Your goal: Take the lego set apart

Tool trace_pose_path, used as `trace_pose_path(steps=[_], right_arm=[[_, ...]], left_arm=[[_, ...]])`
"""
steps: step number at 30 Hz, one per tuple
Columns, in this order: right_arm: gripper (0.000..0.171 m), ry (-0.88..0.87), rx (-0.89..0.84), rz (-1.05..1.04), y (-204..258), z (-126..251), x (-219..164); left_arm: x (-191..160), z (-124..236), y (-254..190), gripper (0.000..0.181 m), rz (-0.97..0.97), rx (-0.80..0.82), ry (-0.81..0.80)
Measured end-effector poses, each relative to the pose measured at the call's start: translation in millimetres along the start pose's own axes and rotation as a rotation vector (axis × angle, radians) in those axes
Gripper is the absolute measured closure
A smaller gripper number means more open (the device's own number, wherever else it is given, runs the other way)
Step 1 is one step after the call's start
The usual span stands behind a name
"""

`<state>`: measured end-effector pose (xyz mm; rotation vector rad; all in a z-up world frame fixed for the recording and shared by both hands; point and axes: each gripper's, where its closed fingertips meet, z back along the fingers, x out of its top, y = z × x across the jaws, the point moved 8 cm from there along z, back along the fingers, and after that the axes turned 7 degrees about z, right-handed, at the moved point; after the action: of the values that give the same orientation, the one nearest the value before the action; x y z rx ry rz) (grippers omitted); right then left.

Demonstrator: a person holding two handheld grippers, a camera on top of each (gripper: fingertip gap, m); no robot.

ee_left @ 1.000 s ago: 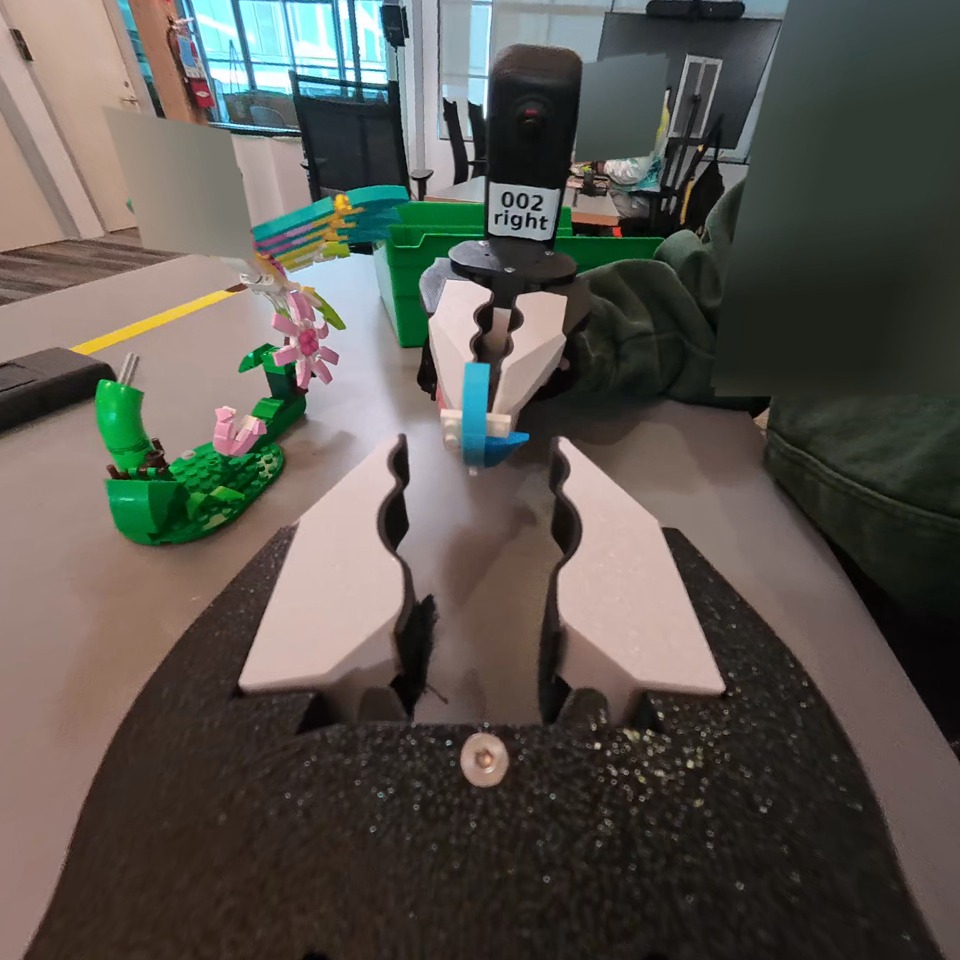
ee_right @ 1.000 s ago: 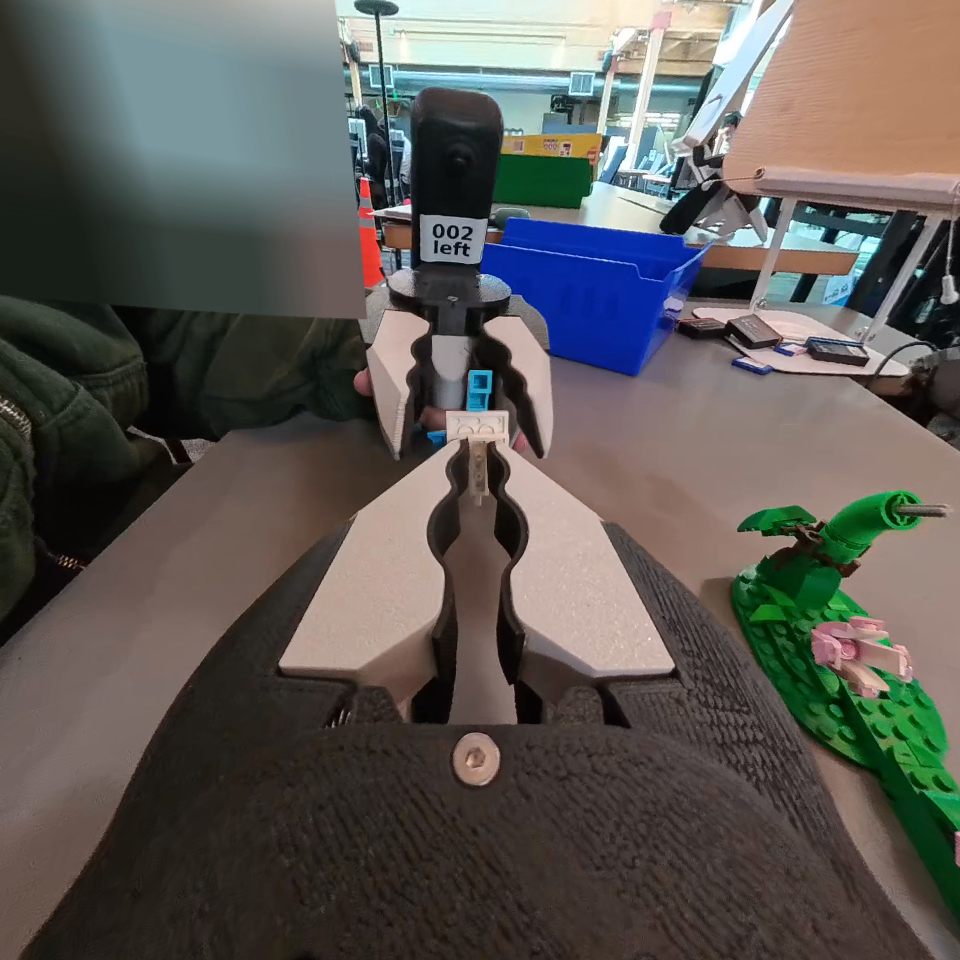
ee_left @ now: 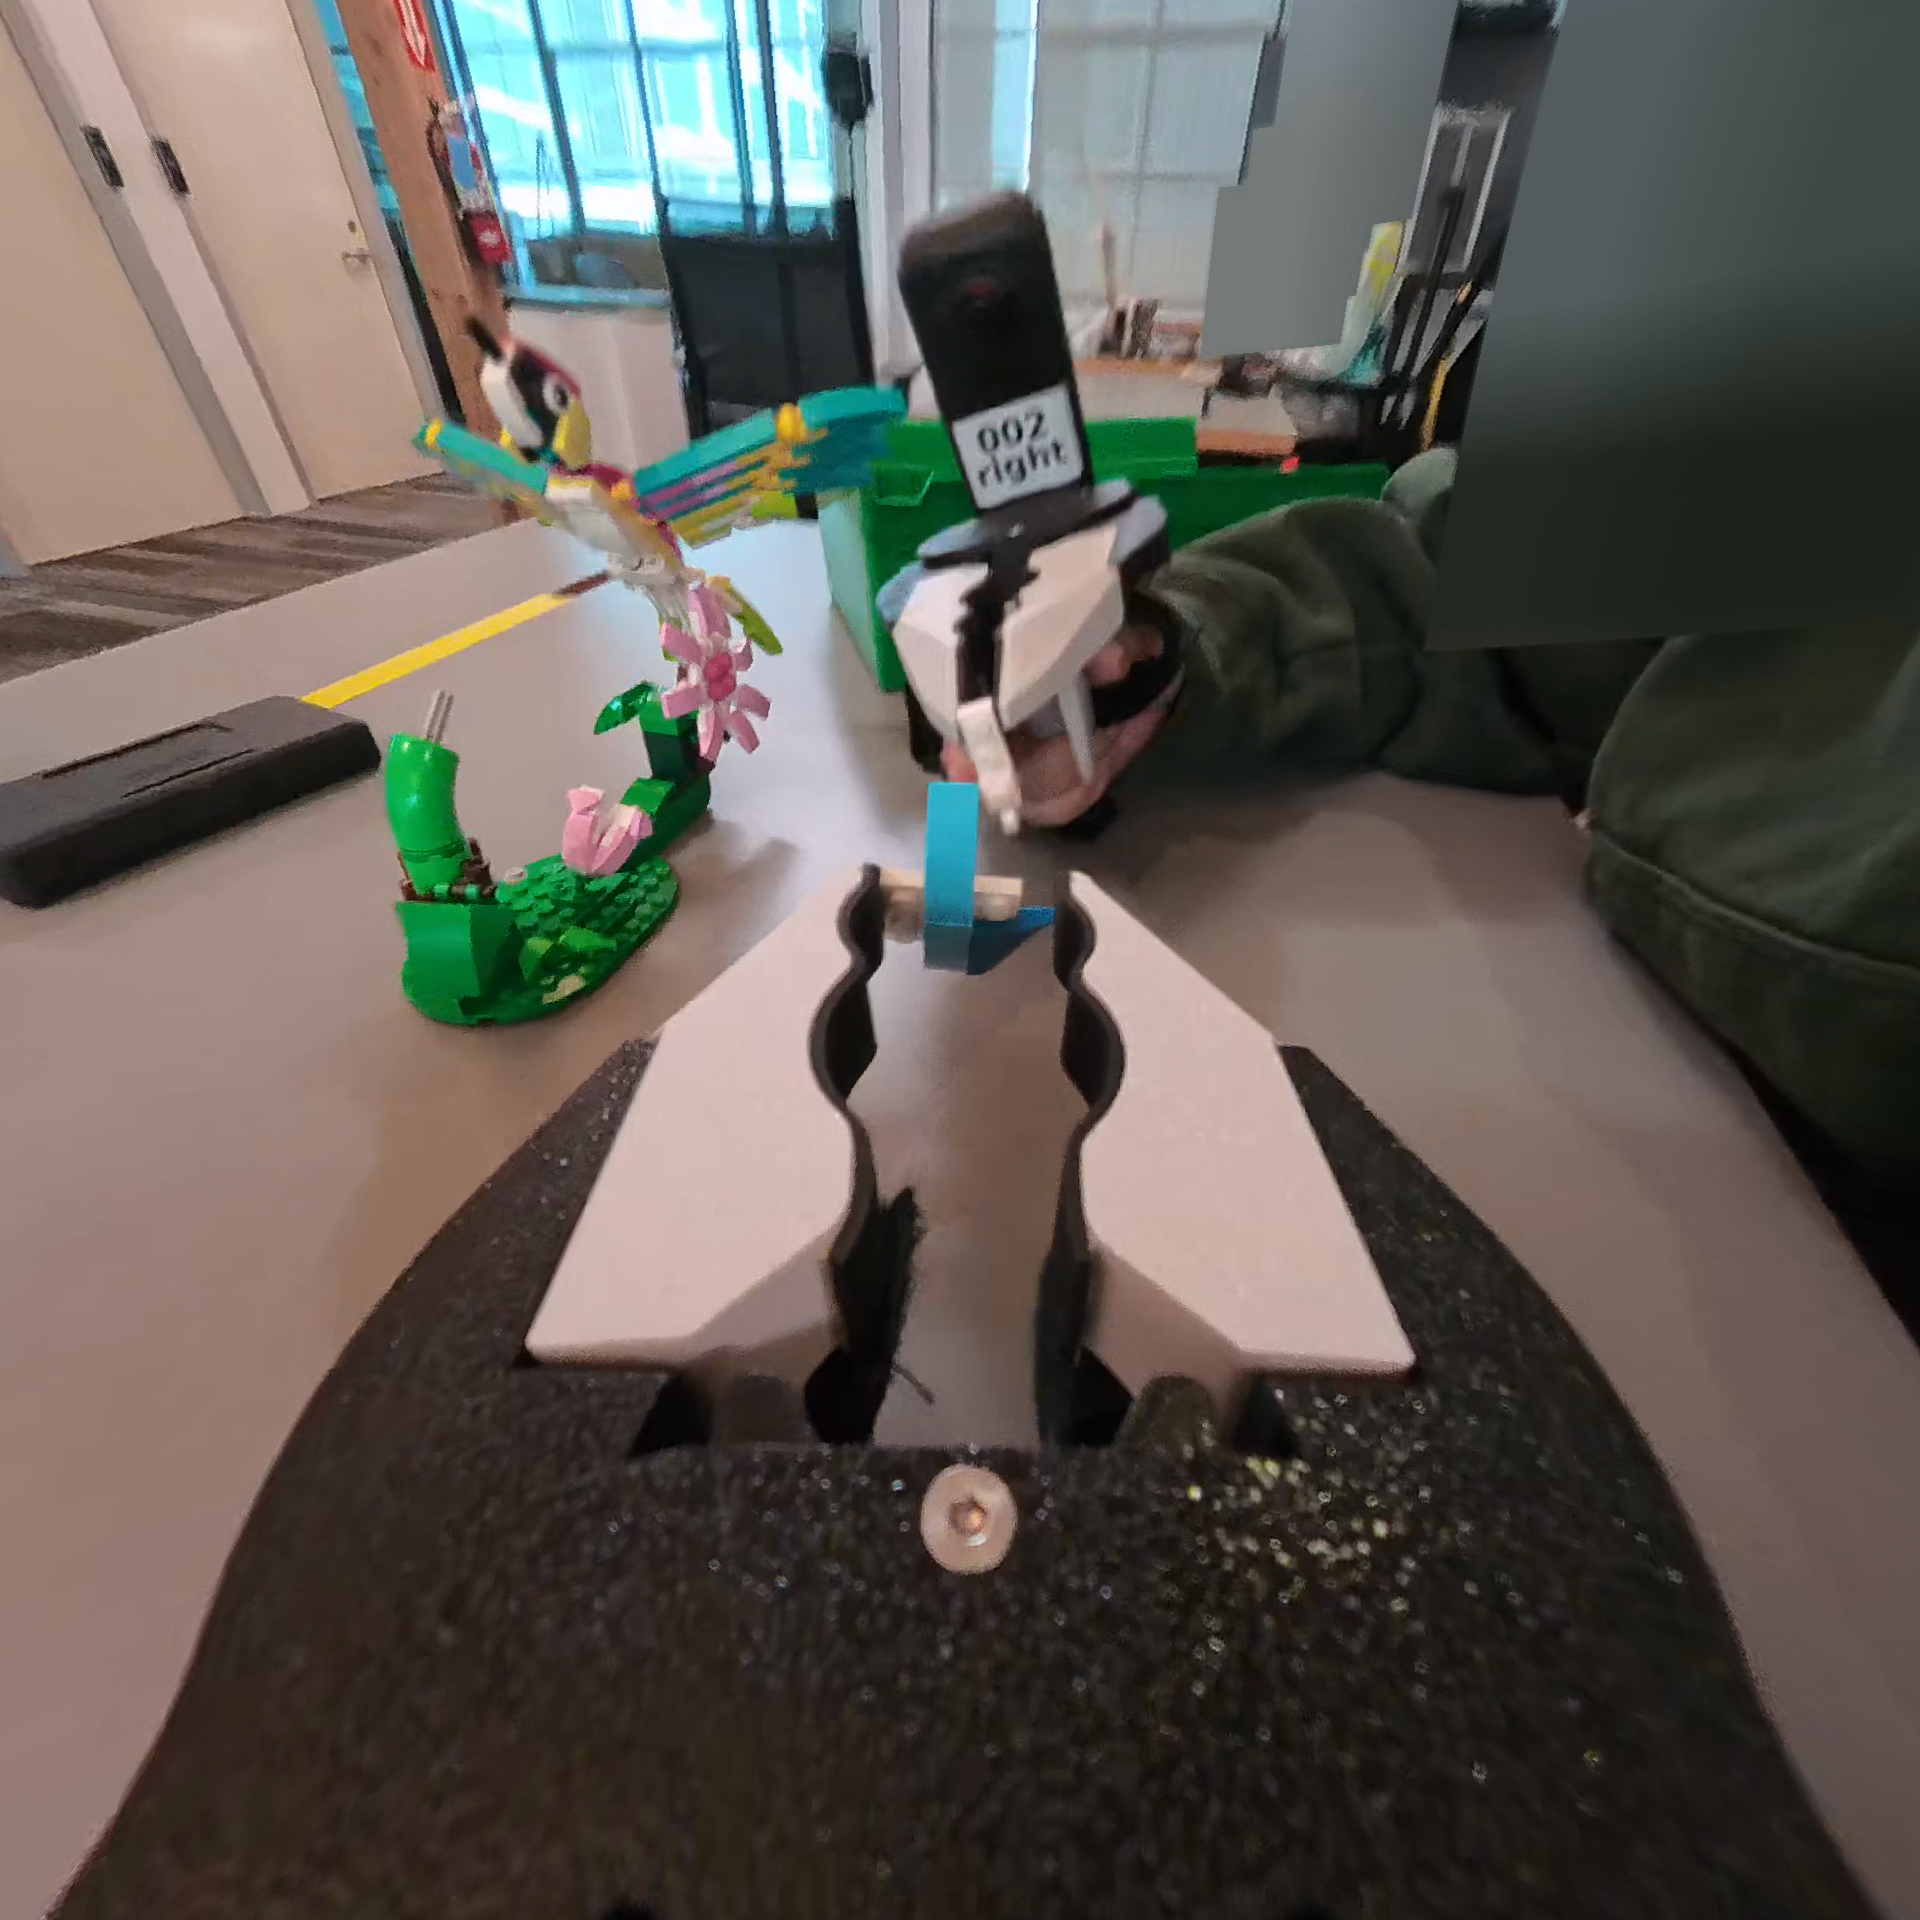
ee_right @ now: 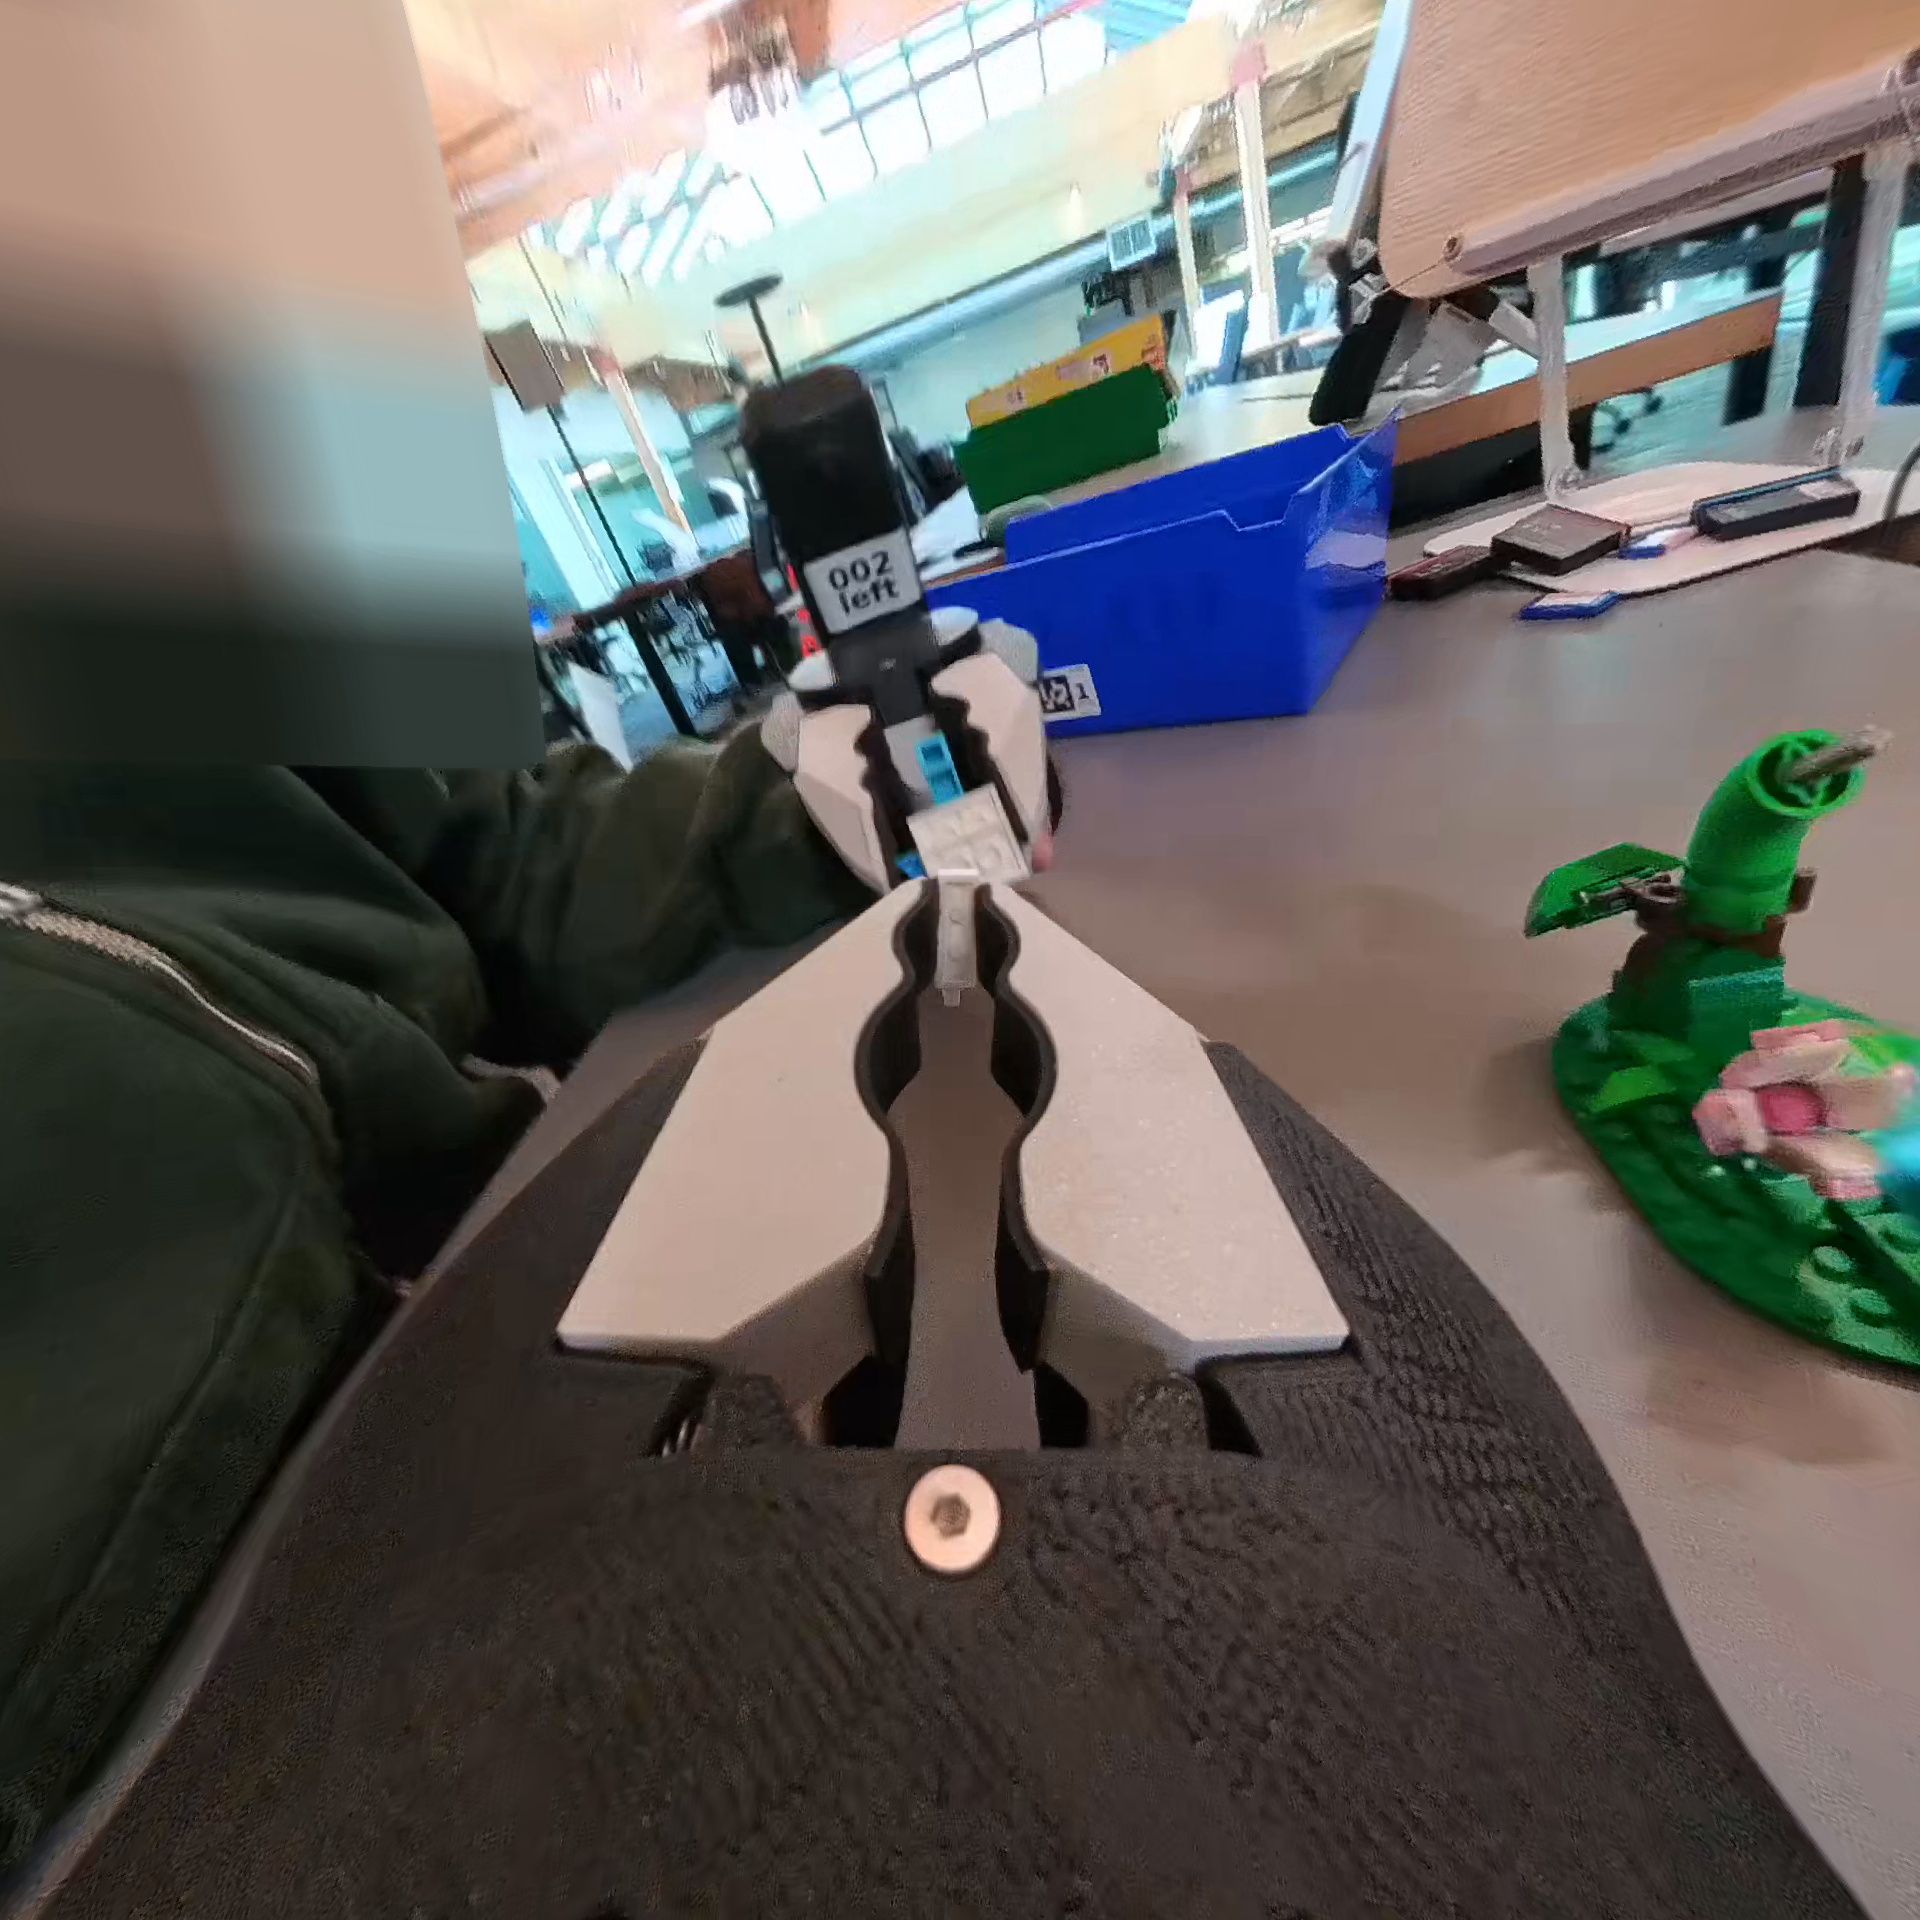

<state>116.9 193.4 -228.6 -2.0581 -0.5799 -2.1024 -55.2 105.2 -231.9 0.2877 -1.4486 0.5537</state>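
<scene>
Blue-and-white lego piece grasped in left gripper jaws, right gripper jaws clenched on small white part.

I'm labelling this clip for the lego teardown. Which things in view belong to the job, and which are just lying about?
Part of the job:
- blue-and-white lego sub-assembly gripped by the left gripper
- small white lego piece in the right gripper
- green lego base with stem and pink flowers
- colourful lego bird

Lying about:
- blue plastic bin
- green plastic bin
- black flat block
</scene>
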Motion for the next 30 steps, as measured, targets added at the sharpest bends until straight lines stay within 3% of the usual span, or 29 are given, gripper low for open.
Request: trace_pose_path(steps=[4,7,10,13,15,19,21,25,27,29,30], right_arm=[[0.167,-0.029,-0.014,-0.025,1,-5,0],[0.166,-0.041,-0.03,-0.049,3,-14,-1],[0.166,-0.056,-0.083,-0.057,3,-19,-1],[0.166,-0.118,-0.161,-0.105,1,-19,0],[0.166,-0.166,-0.193,-0.144,2,-20,1],[0.166,-0.238,-0.217,-0.195,9,-25,1],[0.167,-0.268,-0.222,-0.207,11,-26,2],[0.166,-0.318,-0.238,-0.212,15,-26,4],[0.146,-0.311,-0.252,-0.22,17,-28,2],[0.148,-0.301,-0.229,-0.239,20,-31,1],[0.158,-0.298,-0.233,-0.237,20,-32,0]], left_arm=[[-16,-9,5,0.15,-0.082,0.168,0.304],[-22,-14,2,0.141,-0.11,0.226,0.419],[-20,-18,-1,0.129,-0.149,0.282,0.431],[-2,-21,-11,0.116,-0.322,0.37,0.25],[7,-22,-20,0.143,-0.415,0.437,0.145],[8,-28,-27,0.159,-0.499,0.5,0.128],[8,-28,-30,0.177,-0.544,0.5,0.12],[12,-25,-33,0.181,-0.607,0.528,0.092],[14,-24,-33,0.181,-0.605,0.525,0.092],[14,-24,-35,0.181,-0.62,0.522,0.1],[14,-24,-36,0.181,-0.631,0.527,0.102]])
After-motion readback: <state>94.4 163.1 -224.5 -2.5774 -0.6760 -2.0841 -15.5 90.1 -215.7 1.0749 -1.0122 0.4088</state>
